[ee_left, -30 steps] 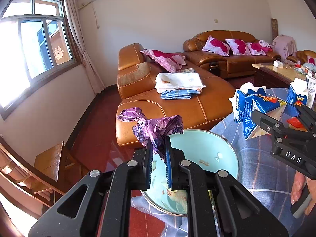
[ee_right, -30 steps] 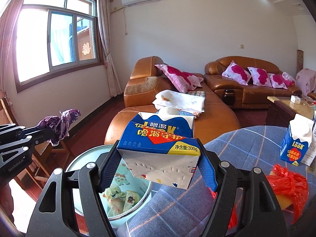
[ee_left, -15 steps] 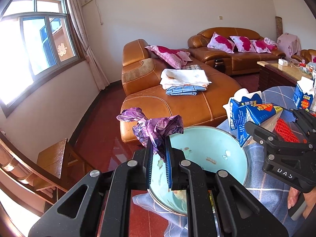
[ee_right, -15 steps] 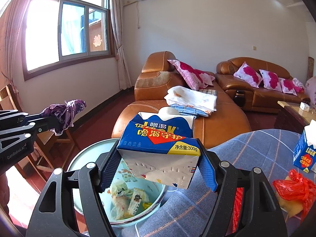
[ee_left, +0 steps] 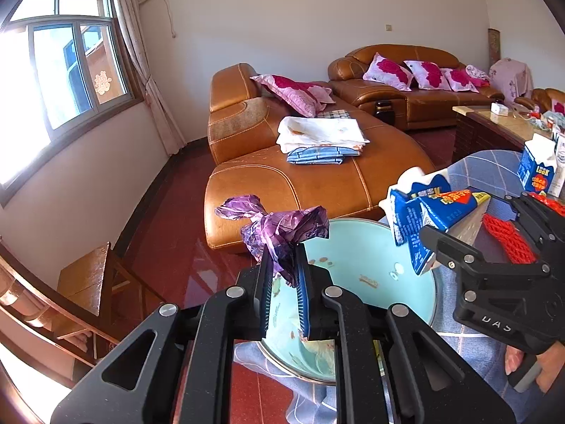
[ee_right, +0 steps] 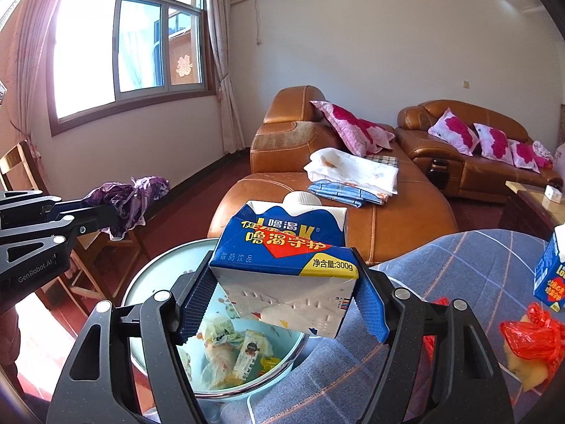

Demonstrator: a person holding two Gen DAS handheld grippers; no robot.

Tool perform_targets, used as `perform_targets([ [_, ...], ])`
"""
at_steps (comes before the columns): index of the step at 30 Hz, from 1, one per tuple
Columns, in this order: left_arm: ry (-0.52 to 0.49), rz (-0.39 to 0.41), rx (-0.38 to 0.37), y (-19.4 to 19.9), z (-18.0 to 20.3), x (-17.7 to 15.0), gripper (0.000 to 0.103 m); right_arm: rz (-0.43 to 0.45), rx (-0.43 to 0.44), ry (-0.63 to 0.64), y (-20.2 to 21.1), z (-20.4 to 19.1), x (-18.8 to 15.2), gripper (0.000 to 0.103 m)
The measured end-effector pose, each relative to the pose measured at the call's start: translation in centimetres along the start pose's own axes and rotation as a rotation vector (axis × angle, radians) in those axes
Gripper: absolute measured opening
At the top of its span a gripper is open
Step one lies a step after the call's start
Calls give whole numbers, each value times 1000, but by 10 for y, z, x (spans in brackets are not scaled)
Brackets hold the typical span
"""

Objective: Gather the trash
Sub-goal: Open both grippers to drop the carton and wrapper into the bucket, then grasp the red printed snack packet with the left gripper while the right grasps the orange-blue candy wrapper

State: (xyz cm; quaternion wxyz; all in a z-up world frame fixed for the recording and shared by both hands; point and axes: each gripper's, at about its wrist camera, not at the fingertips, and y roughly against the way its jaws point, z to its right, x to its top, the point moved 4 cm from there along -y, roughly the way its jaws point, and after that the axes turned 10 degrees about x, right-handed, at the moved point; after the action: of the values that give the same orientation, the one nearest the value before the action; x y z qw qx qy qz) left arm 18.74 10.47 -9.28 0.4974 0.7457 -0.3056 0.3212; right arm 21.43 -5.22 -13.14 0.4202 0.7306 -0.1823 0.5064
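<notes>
My left gripper (ee_left: 285, 282) is shut on a crumpled purple wrapper (ee_left: 279, 229) and holds it above the near rim of a light blue bin (ee_left: 370, 275). My right gripper (ee_right: 282, 304) is shut on a blue and white milk carton (ee_right: 286, 265), tilted on its side above the bin (ee_right: 148, 282), which holds several wrappers. The carton (ee_left: 434, 219) and the right gripper (ee_left: 494, 275) also show in the left wrist view, over the bin's right rim. The left gripper (ee_right: 102, 221) with the wrapper (ee_right: 130, 198) shows at the left of the right wrist view.
A table with a blue checked cloth (ee_right: 441, 282) carries another blue carton (ee_right: 551, 275) and a red plastic bag (ee_right: 529, 335). A brown leather sofa (ee_left: 317, 183) with folded cloths stands behind the bin. A wooden chair (ee_left: 88, 282) stands at the left.
Both grippers have moved closer over the bin, each keeping its load. More of the bin's inside shows in the right wrist view.
</notes>
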Motion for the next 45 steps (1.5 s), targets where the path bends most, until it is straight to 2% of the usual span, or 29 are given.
perform_targets([
  [4,5,-9,-43,-1,5,-2,25,-5,24,-4,-1,0,0,75],
  [6,10,-12,-47,-1,5,-2,38,-1,20,-19,0,3,1,77],
  [7,12,-9,-43,-1,5,-3,41,1,17,-25,0,4,1,77],
  [17,20,-13,-29,-3,4,-5,45,4,-30,-35,4,7,-3,77],
  [25,14,-17,-55,1,13,-9,48,-21,-142,-68,22,18,-10,77],
  [32,-33,-22,-145,14,53,-15,53,-23,-275,-96,75,33,-21,77],
  [34,-56,-15,-179,22,70,-16,57,-19,-323,-117,98,42,-28,77],
  [45,-201,53,-365,73,172,-20,66,-6,-627,-306,226,106,-84,78],
])
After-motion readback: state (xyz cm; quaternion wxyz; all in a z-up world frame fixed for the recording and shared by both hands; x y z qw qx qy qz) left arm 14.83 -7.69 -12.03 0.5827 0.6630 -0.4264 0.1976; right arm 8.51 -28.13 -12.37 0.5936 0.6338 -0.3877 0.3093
